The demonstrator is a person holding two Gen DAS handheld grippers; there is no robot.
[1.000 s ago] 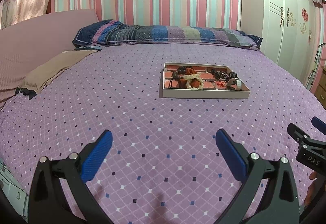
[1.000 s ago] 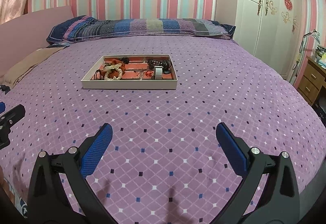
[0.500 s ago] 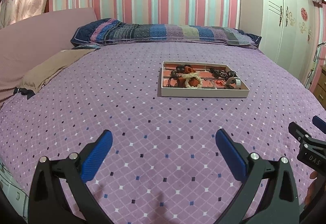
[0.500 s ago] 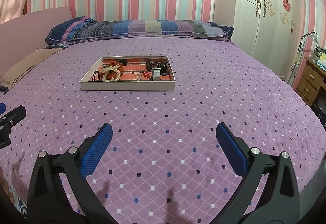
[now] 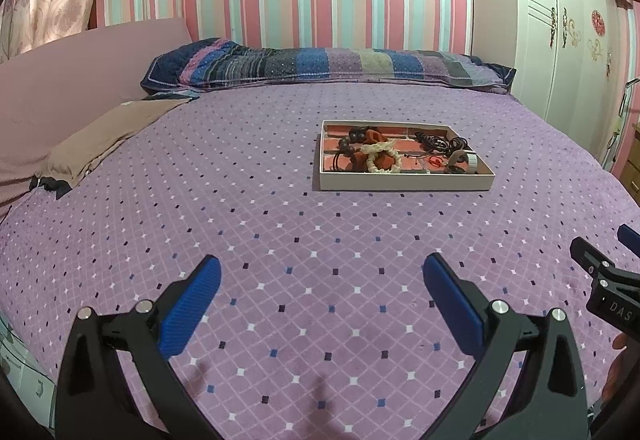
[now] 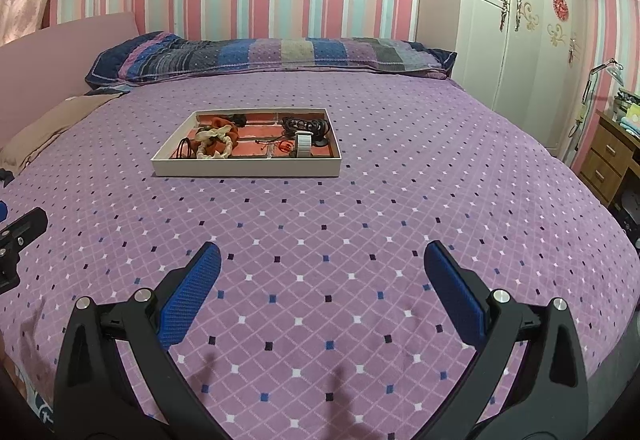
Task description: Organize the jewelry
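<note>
The left gripper [image 5: 320,280] is held above the purple bedspread [image 5: 240,224] with its blue-padded jaws spread wide and nothing between them. The right gripper [image 6: 320,268] is held likewise, jaws wide apart and empty. A shallow white tray [image 5: 404,183] is seen well ahead of both, slightly right of the left gripper and left of the right one. Inside it, a cream beaded bracelet [image 5: 380,158], an orange scrunchie [image 5: 374,137], dark cords [image 5: 438,140] and a white band [image 6: 303,144] are heaped together.
</note>
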